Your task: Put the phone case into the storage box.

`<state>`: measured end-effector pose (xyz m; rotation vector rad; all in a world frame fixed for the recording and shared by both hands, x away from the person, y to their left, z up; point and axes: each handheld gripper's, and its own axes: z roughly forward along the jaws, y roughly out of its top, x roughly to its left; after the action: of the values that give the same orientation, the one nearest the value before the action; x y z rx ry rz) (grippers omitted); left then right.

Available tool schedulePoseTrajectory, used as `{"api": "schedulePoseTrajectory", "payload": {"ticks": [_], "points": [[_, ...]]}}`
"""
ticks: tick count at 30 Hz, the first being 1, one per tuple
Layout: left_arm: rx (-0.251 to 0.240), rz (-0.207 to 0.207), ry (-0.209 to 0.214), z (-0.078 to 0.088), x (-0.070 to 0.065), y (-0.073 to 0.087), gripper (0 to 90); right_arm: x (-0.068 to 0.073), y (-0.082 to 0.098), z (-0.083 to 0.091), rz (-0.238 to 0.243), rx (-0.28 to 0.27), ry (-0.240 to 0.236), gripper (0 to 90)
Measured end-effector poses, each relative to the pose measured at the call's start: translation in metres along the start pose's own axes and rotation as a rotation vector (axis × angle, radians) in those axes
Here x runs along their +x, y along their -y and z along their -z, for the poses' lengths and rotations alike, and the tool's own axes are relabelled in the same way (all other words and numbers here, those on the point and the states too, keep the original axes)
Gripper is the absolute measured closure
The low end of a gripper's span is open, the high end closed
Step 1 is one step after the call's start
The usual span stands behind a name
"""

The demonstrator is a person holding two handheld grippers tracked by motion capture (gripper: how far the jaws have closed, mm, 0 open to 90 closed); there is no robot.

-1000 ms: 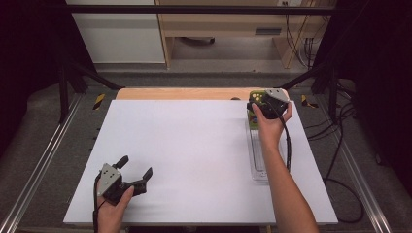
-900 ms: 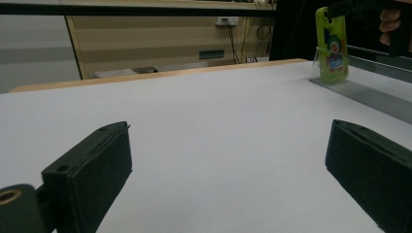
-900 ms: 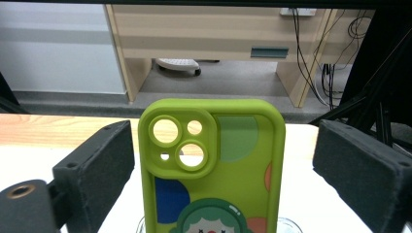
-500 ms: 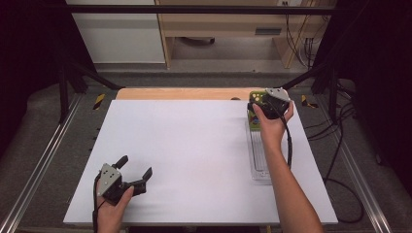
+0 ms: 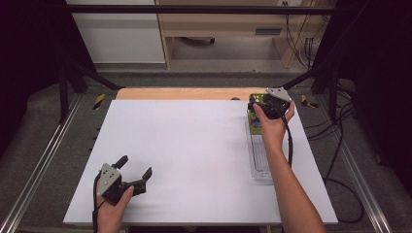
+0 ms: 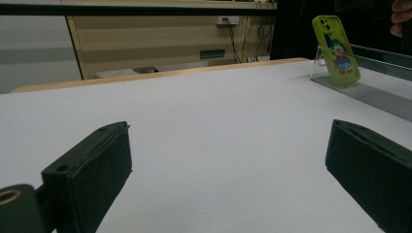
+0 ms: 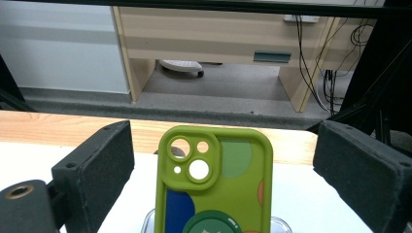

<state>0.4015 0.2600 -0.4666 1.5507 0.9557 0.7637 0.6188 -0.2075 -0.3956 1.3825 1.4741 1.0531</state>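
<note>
A green phone case [image 7: 216, 184] with a cartoon print stands upright at the far end of a long clear stand [image 5: 260, 155] on the right of the white table. My right gripper [image 7: 226, 145] is open, with one jaw on each side of the case's top and a gap between each jaw and the case. In the high view a hand holds that right gripper [image 5: 256, 108] just above the phone case [image 5: 253, 124]. My left gripper [image 5: 136, 165] rests open near the table's front left corner, holding nothing. From the left gripper [image 6: 228, 160], the phone case [image 6: 335, 51] shows far off at the right.
The white table top [image 5: 194, 145] has a wooden strip [image 5: 184, 93] along its far edge. Metal rails [image 5: 43, 165] run down both sides. Cables [image 5: 340, 160] hang off the right. A desk and cabinet [image 7: 204, 34] stand beyond the table.
</note>
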Motion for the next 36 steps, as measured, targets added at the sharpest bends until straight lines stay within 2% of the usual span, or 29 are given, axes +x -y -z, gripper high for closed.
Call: {"api": "schedulePoseTrajectory", "payload": {"ticks": [14,19,25,31,36], "points": [[0.003,0.0,0.002,-0.0004,-0.0007,0.0002,2.3,-0.0015,-0.0013,0.0035,-0.021,0.039,-0.034,6.1],[0.005,-0.003,0.004,-0.0007,-0.0007,0.0003,2.3,-0.0026,-0.0018,0.0042,-0.054,0.05,-0.066,5.5],[0.003,0.002,0.002,-0.0004,-0.0005,0.0003,2.3,-0.0032,-0.0035,0.0067,-0.055,0.055,-0.083,5.4],[0.004,-0.002,0.002,-0.0004,-0.0005,0.0003,2.2,-0.0064,-0.0033,0.0073,-0.046,0.074,-0.058,5.5],[0.005,-0.003,0.003,-0.0006,-0.0003,0.0004,2.3,-0.0068,-0.004,0.0096,-0.038,0.086,-0.072,5.8]]}}
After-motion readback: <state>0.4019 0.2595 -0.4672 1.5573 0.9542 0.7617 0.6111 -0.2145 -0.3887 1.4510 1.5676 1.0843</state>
